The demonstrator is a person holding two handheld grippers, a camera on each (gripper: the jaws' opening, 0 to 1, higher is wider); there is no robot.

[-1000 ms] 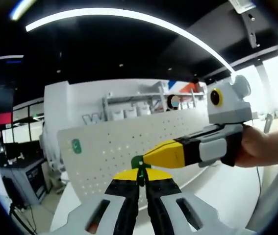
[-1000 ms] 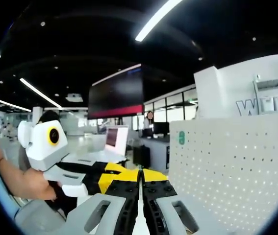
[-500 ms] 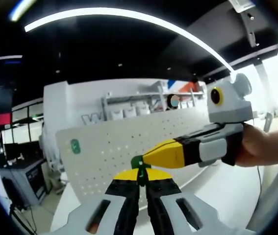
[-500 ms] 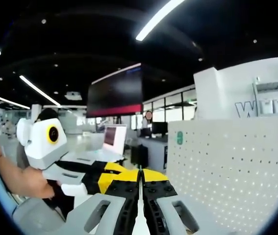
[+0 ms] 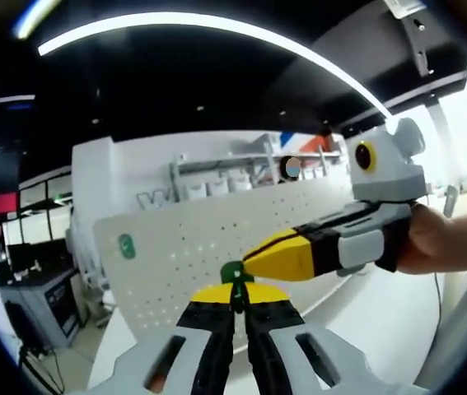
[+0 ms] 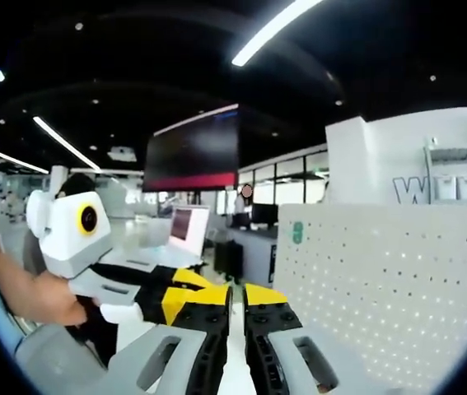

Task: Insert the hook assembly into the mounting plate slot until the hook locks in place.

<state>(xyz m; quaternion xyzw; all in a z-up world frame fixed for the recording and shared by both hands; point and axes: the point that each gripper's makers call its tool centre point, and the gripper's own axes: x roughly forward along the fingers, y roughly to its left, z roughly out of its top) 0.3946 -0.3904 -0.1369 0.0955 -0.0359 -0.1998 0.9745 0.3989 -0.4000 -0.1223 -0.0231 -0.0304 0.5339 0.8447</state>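
A small green hook (image 5: 232,272) sits pinched at the tips of my left gripper (image 5: 234,291), whose jaws are shut on its dark stem. Behind it stands the white perforated mounting plate (image 5: 175,247), upright, with a green sticker (image 5: 126,244) near its left end. My right gripper (image 5: 250,262) reaches in from the right, held by a hand, and its yellow tip touches the hook's right side. In the right gripper view my right gripper (image 6: 238,298) shows a narrow gap between its jaws with nothing in it. The left gripper (image 6: 203,286) comes in from the left, and the plate (image 6: 381,280) stands on the right.
The plate stands on a white table (image 5: 365,313). A white pillar and shelves with bins (image 5: 217,185) rise behind it. A dark wall screen (image 6: 192,156), desks with monitors (image 6: 185,230) and a person's arm (image 6: 27,292) lie to the left.
The right gripper's jaws have parted slightly from a tight line. Its body has tilted up a little in the left gripper view. The left gripper keeps its hold on the hook.
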